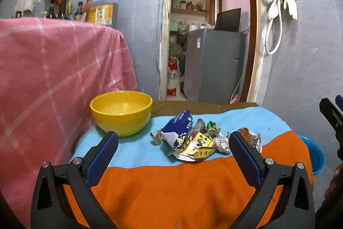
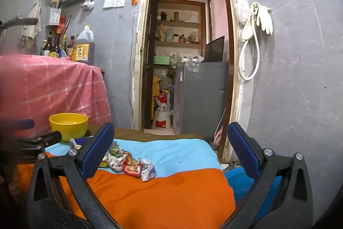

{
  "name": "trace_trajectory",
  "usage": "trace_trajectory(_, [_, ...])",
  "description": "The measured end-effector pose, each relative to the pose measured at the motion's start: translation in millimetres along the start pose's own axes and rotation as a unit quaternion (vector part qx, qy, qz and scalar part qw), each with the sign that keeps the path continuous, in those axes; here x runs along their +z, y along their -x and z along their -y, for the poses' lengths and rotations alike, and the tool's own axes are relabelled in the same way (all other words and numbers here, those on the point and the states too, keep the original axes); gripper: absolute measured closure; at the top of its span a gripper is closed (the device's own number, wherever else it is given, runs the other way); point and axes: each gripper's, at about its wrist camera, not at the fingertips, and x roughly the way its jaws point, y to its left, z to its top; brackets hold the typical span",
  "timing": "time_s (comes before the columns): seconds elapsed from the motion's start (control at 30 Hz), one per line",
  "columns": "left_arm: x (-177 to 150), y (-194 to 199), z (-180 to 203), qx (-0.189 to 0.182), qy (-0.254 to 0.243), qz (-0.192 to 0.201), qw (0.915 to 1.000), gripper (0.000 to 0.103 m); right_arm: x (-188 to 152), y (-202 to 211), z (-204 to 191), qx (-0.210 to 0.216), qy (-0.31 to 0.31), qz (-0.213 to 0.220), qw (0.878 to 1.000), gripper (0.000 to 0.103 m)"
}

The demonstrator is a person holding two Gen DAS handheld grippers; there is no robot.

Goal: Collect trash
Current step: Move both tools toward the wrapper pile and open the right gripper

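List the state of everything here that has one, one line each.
left gripper: open, holding nothing
right gripper: open, holding nothing
yellow bowl: upright, no trash inside
wrappers: crumpled, piled loose on the cloth
door: open
blue basin: beside the table, contents hidden

Two fisheye views, each from a camera mounted behind a hand-held gripper, looking forward along its fingers; both sit low over a table draped in an orange and blue cloth (image 1: 171, 190), facing a grey wall with an open doorway (image 2: 188, 46); the left view sits close to a pile of wrappers (image 1: 199, 141) and a yellow bowl (image 1: 121, 113); the right view stands further right, the same pile (image 2: 128, 162) at its left; both share the bowl, cloth, doorway and a pink-covered counter (image 2: 49, 87).
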Motion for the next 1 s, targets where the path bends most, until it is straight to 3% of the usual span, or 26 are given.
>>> trace_trajectory(0.23, [-4.4,-35.1,-2.1,0.000,0.011,-0.068,0.9976,0.002,-9.9,-36.0,3.9,0.008,0.008,-0.041,0.999,0.000])
trace_trajectory(0.5, [-6.0,-70.8,-6.8,-0.022,0.029,-0.134,0.9903,0.005,-31.0,-74.0,8.8,0.028,0.010,-0.136,0.990,0.000])
trace_trajectory(0.63, [-9.2,-90.8,-6.6,-0.051,0.031,-0.176,0.9827,0.008,-42.1,-94.5,13.2,0.045,0.001,-0.191,0.981,0.000])
trace_trajectory(0.77, [-9.6,-104.1,-6.3,-0.066,0.030,-0.197,0.9778,0.014,-53.5,-114.1,14.9,0.074,-0.015,-0.238,0.968,0.000])
trace_trajectory(0.9, [-4.9,-111.3,-9.8,-0.077,0.033,-0.202,0.9758,0.019,-64.5,-130.7,11.4,0.100,-0.023,-0.277,0.955,0.010])
trace_trajectory(1.0, [-4.0,-114.3,-11.1,-0.090,0.035,-0.205,0.9741,0.028,-67.3,-136.2,6.2,0.107,-0.016,-0.286,0.952,0.015])
